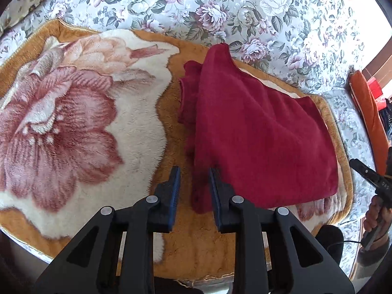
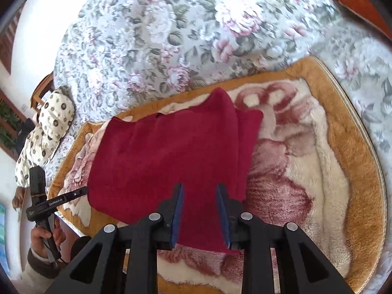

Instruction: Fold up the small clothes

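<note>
A dark red fleece garment (image 1: 257,127) lies folded on a plush flower-print blanket (image 1: 73,122), with a doubled edge along its left side. My left gripper (image 1: 194,171) hovers over the garment's near left corner. Its blue pads stand apart and nothing is pinched between them. In the right wrist view the same garment (image 2: 171,152) lies flat. My right gripper (image 2: 199,187) hangs over its near edge with a gap between the pads, and the cloth shows below the gap without being clamped.
The blanket (image 2: 318,159) lies on a bed with a floral sheet (image 1: 220,7). A patterned pillow (image 2: 46,132) sits at the bed's left end. An orange cushion (image 1: 367,107) stands at the right. A person's hand (image 2: 46,237) grips the other tool's handle.
</note>
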`<state>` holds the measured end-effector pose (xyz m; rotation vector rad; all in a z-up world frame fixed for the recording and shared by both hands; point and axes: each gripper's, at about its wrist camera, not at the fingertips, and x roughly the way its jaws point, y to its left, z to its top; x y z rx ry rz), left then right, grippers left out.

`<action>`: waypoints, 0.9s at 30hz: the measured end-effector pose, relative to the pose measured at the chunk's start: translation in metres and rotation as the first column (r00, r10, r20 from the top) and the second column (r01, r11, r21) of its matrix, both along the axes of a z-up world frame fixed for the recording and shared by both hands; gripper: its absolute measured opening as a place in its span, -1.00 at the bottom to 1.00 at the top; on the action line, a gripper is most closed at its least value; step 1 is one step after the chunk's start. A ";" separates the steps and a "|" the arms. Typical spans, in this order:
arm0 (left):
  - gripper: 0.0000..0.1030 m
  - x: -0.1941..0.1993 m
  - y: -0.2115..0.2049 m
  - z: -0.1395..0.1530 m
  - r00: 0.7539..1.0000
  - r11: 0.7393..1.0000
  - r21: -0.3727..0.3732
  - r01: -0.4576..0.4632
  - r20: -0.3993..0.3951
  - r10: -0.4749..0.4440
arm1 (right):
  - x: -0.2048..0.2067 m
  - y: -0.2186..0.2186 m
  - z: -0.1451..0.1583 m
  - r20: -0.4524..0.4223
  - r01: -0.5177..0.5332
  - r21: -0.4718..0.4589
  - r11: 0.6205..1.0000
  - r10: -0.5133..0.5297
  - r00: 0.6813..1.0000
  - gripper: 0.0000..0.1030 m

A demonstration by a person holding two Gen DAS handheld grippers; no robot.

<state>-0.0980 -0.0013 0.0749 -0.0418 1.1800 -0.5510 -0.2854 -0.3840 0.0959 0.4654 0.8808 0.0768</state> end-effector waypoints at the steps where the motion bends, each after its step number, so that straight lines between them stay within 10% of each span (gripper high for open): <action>1: -0.58 -0.001 0.003 0.001 1.000 1.000 -0.006 -0.002 -0.006 0.002 | 0.002 0.012 0.004 0.009 -0.046 -0.005 0.999 0.046 0.999 -0.48; 9: -0.57 -0.022 0.003 -0.011 0.997 0.999 0.018 0.042 -0.071 -0.041 | 0.033 0.134 -0.015 0.002 -0.357 -0.021 0.934 0.357 0.934 -0.48; 13: -0.48 -0.027 -0.005 -0.023 0.991 0.996 0.021 0.082 -0.104 -0.079 | 0.056 0.153 -0.035 -0.027 -0.365 0.017 0.931 0.365 0.930 -0.48; 15: -0.03 -0.026 -0.007 -0.028 0.991 0.997 -0.008 0.073 -0.112 -0.074 | 0.068 0.152 -0.043 -0.033 -0.353 0.058 0.934 0.355 0.934 -0.48; 27: -0.26 -0.006 -0.007 -0.040 0.991 0.997 -0.027 0.067 -0.114 -0.069 | 0.149 0.185 -0.066 -0.079 -0.342 -0.046 0.939 0.337 0.938 -0.48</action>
